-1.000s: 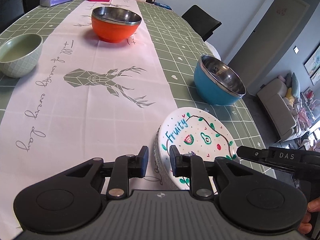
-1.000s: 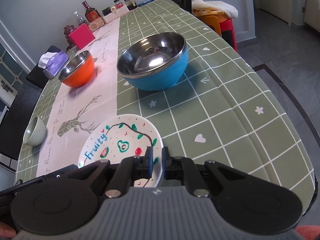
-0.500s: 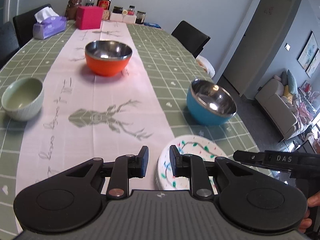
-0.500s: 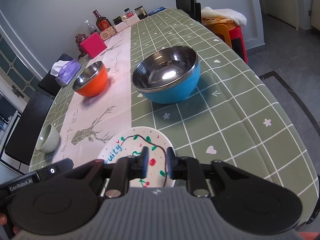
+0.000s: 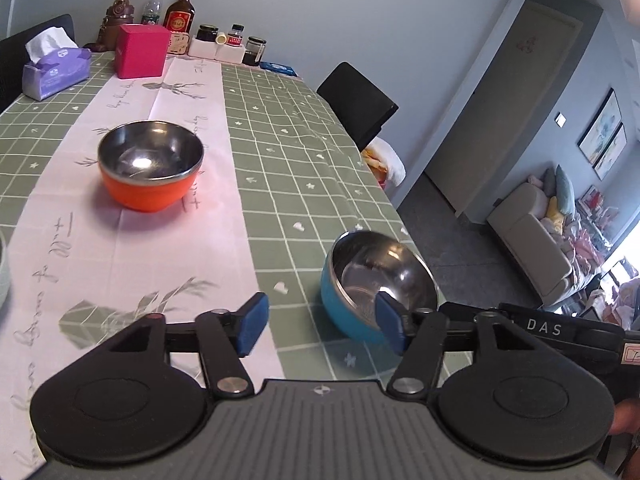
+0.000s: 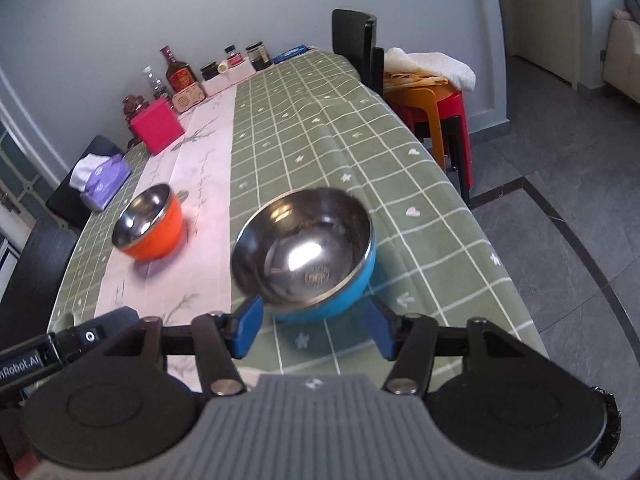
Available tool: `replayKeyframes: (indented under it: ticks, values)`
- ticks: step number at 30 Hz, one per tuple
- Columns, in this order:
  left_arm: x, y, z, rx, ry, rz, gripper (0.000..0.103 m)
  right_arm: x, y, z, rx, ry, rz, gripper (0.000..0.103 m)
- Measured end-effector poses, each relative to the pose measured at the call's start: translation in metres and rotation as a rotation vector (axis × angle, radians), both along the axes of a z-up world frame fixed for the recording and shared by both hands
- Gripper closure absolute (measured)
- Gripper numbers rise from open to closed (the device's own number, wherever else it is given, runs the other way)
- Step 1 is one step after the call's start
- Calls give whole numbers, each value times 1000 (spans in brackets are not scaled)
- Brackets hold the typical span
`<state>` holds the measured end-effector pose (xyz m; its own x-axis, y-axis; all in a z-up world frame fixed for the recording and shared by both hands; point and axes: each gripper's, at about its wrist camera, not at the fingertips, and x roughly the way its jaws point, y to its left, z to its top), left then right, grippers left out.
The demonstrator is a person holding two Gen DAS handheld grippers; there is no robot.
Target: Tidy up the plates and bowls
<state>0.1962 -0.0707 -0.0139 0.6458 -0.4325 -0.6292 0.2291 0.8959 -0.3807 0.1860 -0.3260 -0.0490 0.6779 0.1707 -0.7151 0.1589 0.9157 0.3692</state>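
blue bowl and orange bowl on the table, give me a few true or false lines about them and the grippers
1. The blue bowl stands on the green checked cloth. True.
2. The orange bowl holds food. False: its steel inside is empty.
3. The right gripper clamps the blue bowl. False: its jaws are opening, nothing pressed between them.
4. The left gripper holds nothing. True; its jaws are opening.
5. The bowls are nested. False: they stand apart.

Black left claw [image 5: 318, 326] and right claw [image 6: 312, 332], blue pads, silver screws, ribbed grey housing, white lettering
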Motion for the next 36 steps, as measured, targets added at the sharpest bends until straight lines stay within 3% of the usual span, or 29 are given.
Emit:
replayKeyframes:
  ticks: [7, 14, 19, 23, 28, 30, 34, 36]
  values:
    - [35, -10, -6, -20, 35, 48, 24, 35, 1, -10, -48, 29, -32, 44]
    - [65, -25, -16, 39, 60, 4, 22, 59, -8, -24, 4, 65, -61, 44]
    - [79, -28, -26, 52, 84, -28, 22, 63, -4, -27, -14, 70, -47, 44]
    - [86, -34, -33, 60, 103, -57, 22, 64, -9, -31, -7, 80, -53, 52]
    - [90, -42, -44, 90, 137, -78, 38, 64, -13, -33, -2, 86, -64, 60]
    - [91, -43, -49, 95, 162, -82, 54, 64, -12, -33, -9, 88, -66, 66]
    - [91, -45, -53, 89, 182, -95, 67, 64, -13, -34, -18, 97, -74, 75]
    - [90, -48, -51, 90, 183, -105, 81, 63, -14, -35, -24, 98, -81, 81]
